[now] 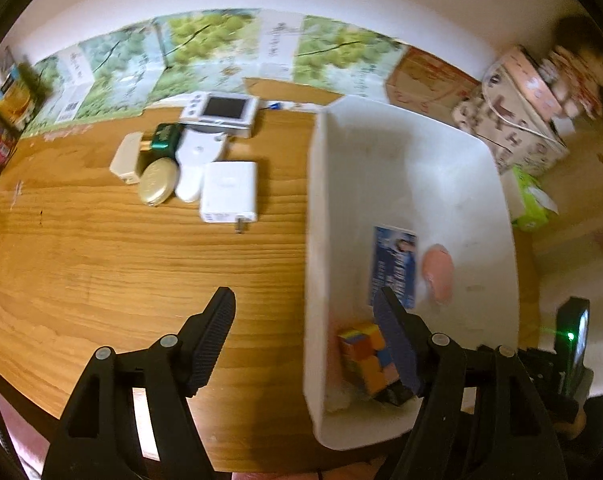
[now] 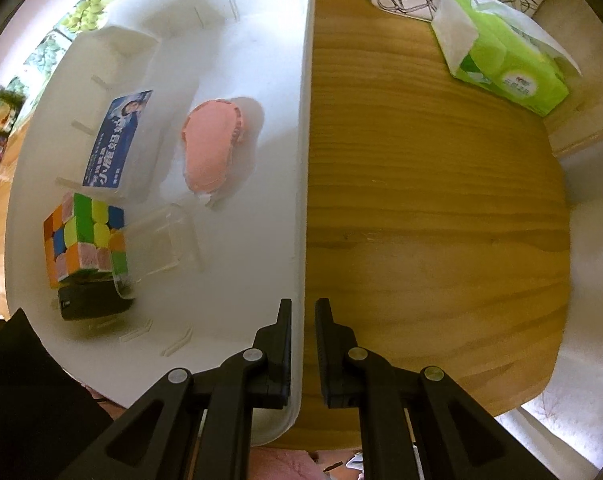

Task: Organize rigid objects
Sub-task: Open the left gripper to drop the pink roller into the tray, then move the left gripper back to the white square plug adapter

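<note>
**Bin clamped, left tool empty**

Left wrist: left tool gapes empty over the white bin's wall; chargers and compact cluster at 11 o'clock on the desk.

Right wrist: right tool clamps the bin wall; Rubik's cube inside at 9 o'clock.

Warm, yellowish indoor light — both fisheye views bend hard at their dark rims. The left wrist view is motion-blurred, worst on the far right stacked cardboard boxes; glare whitens the white plastic bin.
</note>
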Demonstrator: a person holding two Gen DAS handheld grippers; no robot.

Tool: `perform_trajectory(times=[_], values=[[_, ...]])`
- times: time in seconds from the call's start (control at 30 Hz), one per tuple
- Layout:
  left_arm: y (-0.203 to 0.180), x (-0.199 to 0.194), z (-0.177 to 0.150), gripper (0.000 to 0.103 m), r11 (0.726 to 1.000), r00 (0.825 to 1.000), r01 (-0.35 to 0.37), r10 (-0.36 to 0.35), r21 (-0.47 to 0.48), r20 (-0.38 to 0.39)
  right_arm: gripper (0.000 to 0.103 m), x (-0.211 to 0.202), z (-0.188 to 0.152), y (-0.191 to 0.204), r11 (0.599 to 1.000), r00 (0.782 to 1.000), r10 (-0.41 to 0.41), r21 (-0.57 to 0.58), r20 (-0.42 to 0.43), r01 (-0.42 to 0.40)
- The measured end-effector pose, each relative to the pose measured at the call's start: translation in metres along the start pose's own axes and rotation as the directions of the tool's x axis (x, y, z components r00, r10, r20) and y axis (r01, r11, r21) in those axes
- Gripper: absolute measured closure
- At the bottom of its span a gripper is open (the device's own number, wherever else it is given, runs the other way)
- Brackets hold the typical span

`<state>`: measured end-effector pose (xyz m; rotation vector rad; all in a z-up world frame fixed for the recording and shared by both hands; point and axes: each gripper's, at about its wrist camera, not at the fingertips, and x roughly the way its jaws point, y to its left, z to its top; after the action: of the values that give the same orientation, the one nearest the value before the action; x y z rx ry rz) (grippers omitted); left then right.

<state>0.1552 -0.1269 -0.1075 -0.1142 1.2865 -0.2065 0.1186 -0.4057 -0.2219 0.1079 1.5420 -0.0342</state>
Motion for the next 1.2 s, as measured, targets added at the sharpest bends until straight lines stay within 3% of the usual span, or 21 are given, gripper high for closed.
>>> perform_trajectory(times=[0.27, 0.57, 0.8, 1.2], values=[[0.038, 0.026, 0.015, 0.028, 0.994, 0.997, -0.01, 0.001, -0.112, -0.08, 0.093, 0.007, 0.001, 0.0, 0.998, 1.0, -0.02, 0.063, -0.021, 0.021], [0.053, 0.061, 0.037, 0.028, 0.979, 0.986, -0.001, -0.034, -0.206, -0.164, 0.093, 0.018, 0.001, -0.005, 0.993, 0.998, -0.024, 0.114, -0.06, 0.03], [0.062, 0.082, 0.049, 0.028, 0.958, 0.985, -0.001, -0.048, -0.286, -0.165, 0.093, 0.024, 0.006, -0.005, 0.992, 0.996, -0.03, 0.123, -0.089, 0.041], [0.074, 0.11, 0.061, 0.03, 0.941, 0.984, -0.005, -0.055, -0.337, -0.169, 0.093, 0.034, 0.016, -0.003, 0.991, 0.991, -0.041, 0.119, -0.13, 0.056]])
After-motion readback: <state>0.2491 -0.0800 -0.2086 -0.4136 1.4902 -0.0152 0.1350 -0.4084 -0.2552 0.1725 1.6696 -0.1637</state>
